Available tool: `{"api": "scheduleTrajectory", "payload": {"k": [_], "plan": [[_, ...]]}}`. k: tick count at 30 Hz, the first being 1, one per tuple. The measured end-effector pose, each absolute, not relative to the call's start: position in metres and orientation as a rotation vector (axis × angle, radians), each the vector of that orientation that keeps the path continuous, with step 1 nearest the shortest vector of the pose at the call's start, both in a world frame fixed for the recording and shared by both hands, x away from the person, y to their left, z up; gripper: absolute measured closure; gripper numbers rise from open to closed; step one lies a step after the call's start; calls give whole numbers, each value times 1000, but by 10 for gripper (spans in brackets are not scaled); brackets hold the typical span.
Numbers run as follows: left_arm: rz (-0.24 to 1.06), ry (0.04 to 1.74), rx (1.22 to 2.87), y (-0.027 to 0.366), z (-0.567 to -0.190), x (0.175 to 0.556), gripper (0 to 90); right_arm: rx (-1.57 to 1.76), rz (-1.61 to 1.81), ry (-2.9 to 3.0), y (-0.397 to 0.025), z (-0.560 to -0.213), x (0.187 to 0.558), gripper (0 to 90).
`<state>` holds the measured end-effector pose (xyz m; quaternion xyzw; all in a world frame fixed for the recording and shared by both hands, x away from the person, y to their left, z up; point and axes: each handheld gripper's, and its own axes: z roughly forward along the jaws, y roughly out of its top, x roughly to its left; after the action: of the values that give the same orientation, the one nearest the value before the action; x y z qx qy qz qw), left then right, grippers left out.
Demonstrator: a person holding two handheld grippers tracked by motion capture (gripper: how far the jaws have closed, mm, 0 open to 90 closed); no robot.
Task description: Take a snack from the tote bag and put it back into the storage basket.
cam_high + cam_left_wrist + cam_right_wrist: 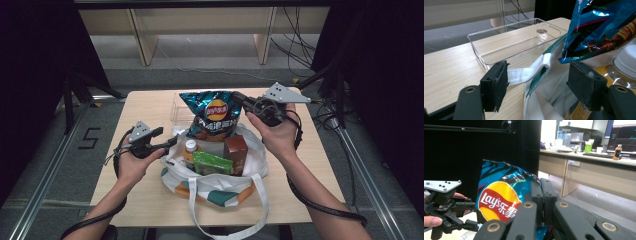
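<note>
You are working over the tote bag (215, 175) nearest you, and it is already holding a green packet (212, 162), a brown carton (235, 154) and a bottle (190, 149). Your left gripper (167, 143) is waiting at the bag's rim, jaws apart around the strap (524, 75) without pinching it. Your right gripper (244, 102) is clamping its jaws together on the chip bag (212, 115), which is standing tall at the bag's far opening, half in. Judging by this, packing is nearly finished; seating the chips is left. Beyond, the clear tray (176, 107) is lying empty.
</note>
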<state>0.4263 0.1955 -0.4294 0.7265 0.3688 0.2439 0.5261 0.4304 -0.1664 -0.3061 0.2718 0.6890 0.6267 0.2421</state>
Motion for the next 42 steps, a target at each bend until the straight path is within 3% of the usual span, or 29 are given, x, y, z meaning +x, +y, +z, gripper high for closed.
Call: {"api": "scheduleTrajectory", "payload": {"k": [42], "plan": [[573,895,1719,194,-430,426,315,716,1719,1784,-167,-273,435,900]]}}
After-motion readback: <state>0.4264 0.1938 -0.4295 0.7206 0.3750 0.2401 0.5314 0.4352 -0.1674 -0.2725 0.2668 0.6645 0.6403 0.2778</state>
